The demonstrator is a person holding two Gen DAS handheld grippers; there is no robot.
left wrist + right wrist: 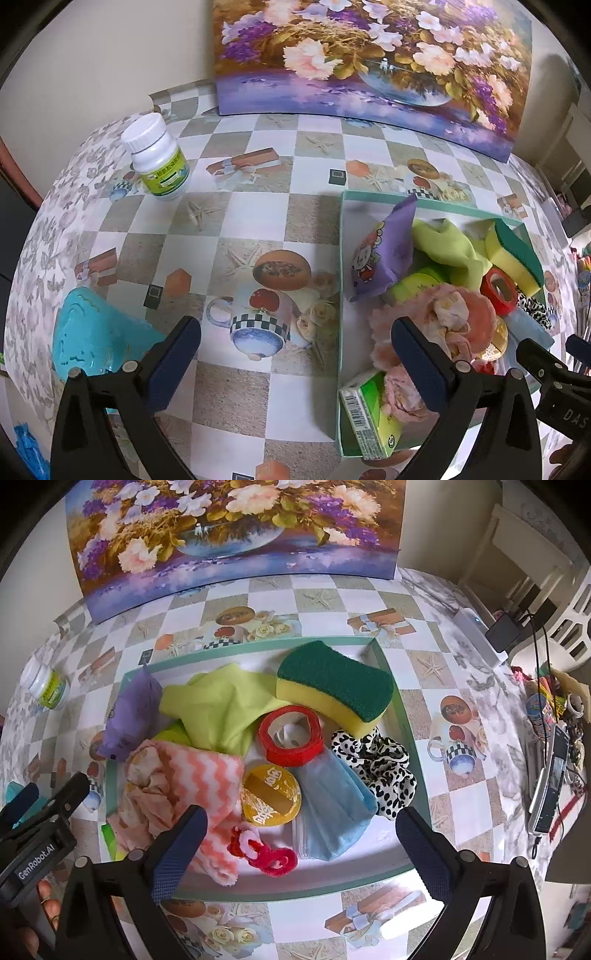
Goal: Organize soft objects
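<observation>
Both your grippers are spread as wide as they go, and neither has hold of anything. Your left gripper (295,354) hangs over the tablecloth (240,221), its right finger just over the left wall of the tray (397,701), above the pink cloth (207,779). Your right gripper (301,836) is poised over the tray's near side, with nothing between its pads.

The soft things are all in the tray. The sponge (332,686), green side up, sits at the tray's far right corner. The lime cloth (225,709) is bunched at the far middle, with the purple packet (129,716) leaning over the far left wall. The red tape roll (290,734) is near the tray's centre, just in front of the sponge. The spotted scrunchie (384,771) lies against the right wall; the blue cloth (332,812) lies beside it, toward the near edge. The yellow tin (271,797) sits between the pink cloth and the blue one. The red hair tie (262,853) rests at the near edge.

Outside the tray, well to its left, stands a white bottle (157,155), and a turquoise lid (96,332) lies on the cloth by your left finger.
</observation>
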